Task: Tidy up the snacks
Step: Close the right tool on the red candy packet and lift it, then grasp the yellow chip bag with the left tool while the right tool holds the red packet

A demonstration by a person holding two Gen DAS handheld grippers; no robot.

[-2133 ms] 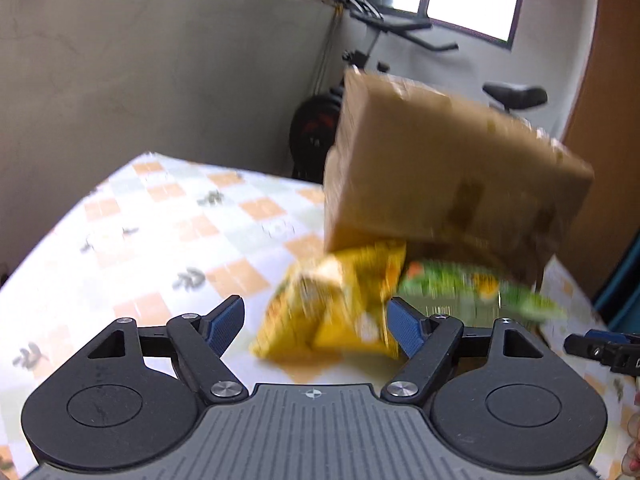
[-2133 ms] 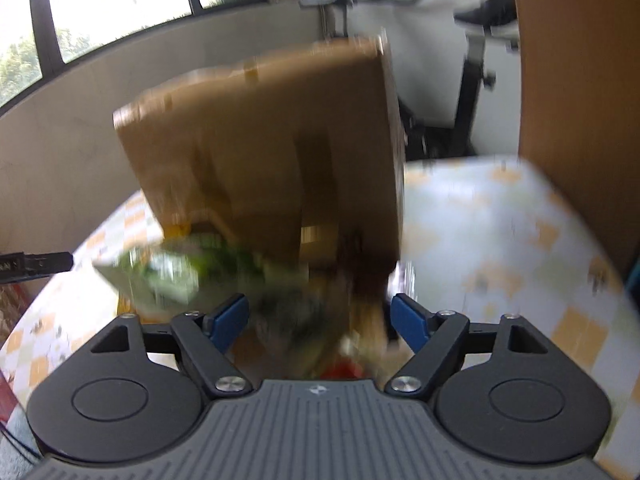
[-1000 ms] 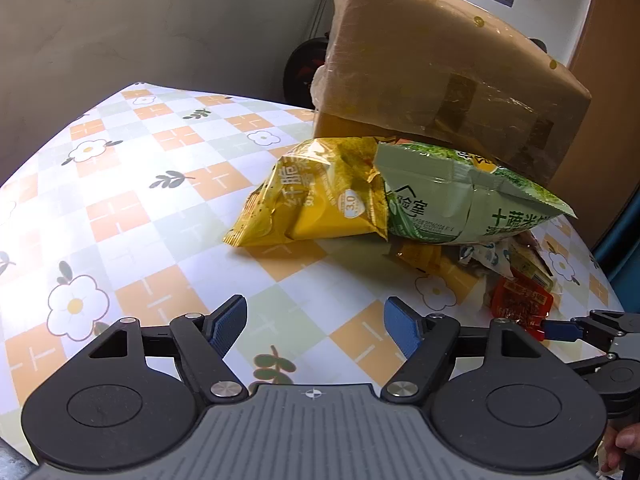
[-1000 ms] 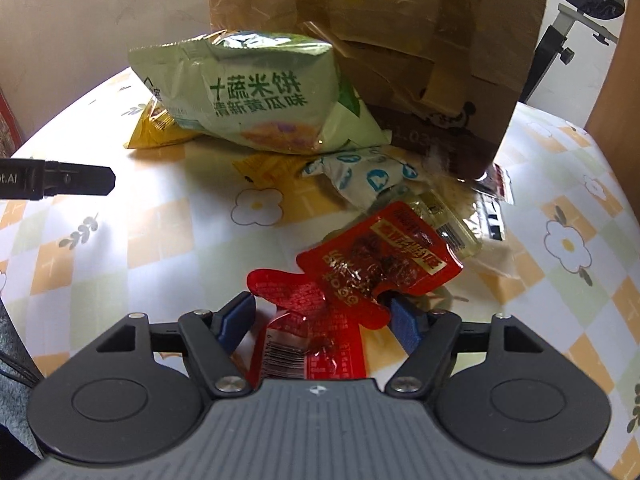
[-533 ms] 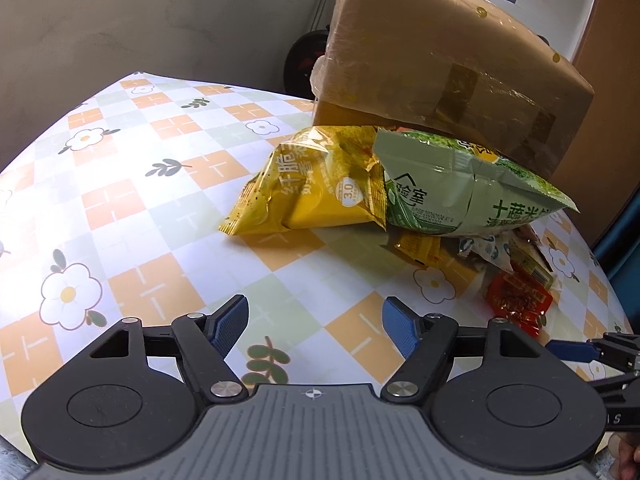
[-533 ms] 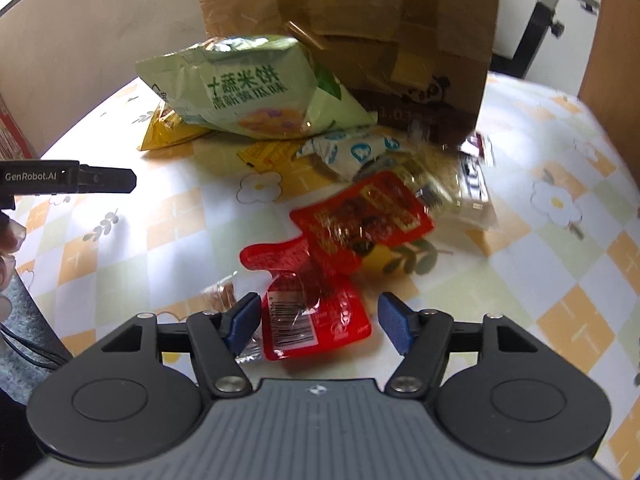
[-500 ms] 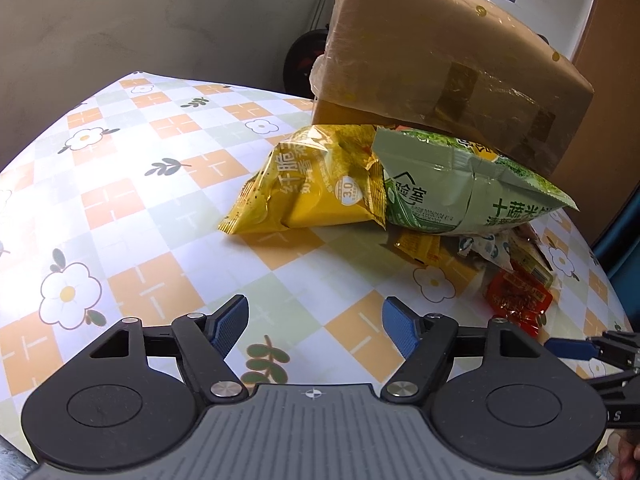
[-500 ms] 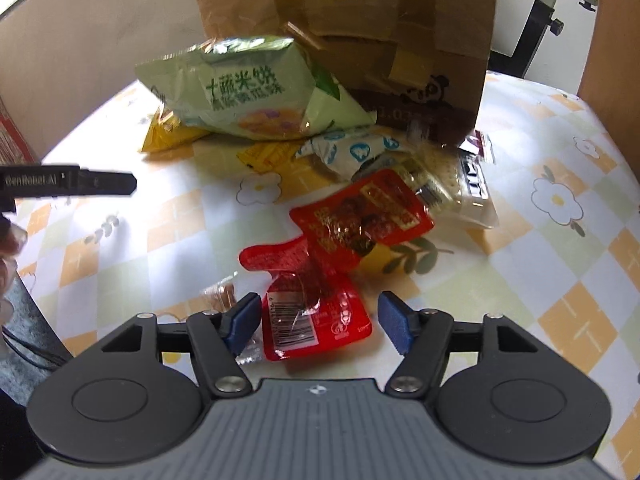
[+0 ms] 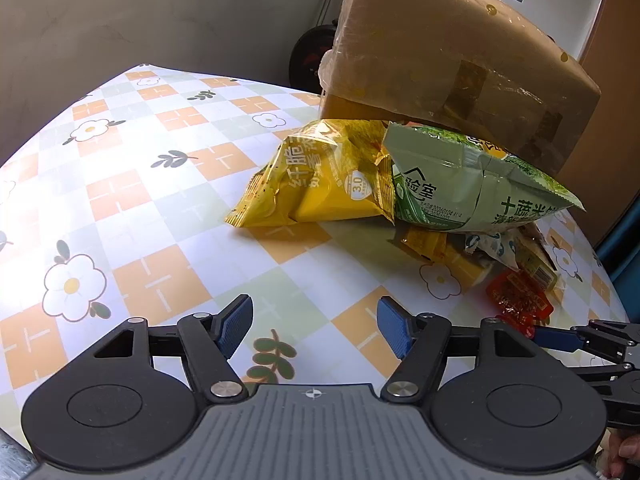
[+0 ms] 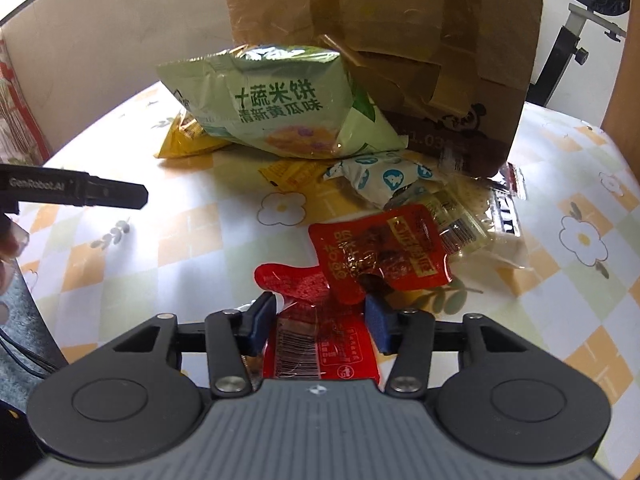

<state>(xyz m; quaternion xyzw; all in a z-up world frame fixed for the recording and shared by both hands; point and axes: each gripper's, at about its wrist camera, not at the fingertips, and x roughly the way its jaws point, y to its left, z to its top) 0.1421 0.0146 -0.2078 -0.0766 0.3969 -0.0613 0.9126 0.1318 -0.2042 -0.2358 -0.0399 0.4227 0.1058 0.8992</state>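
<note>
The right gripper (image 10: 320, 316) sits low at the frame's bottom centre, its jaws having just been closing to a narrow gap around the nearer red packet (image 10: 320, 348). The packet lies between the pads, long axis running up the frame along the fingers; whether the pads press it yet I cannot tell. A second red packet (image 10: 380, 252) overlaps its upper end, so a lift may drag that one. The left gripper (image 9: 314, 326) hangs half open over bare tablecloth (image 9: 168, 184), farther away. The green bag (image 10: 276, 112), yellow bag (image 9: 316, 176) and box (image 10: 384, 40) crowd the upper frame; open room lies lower left.
</note>
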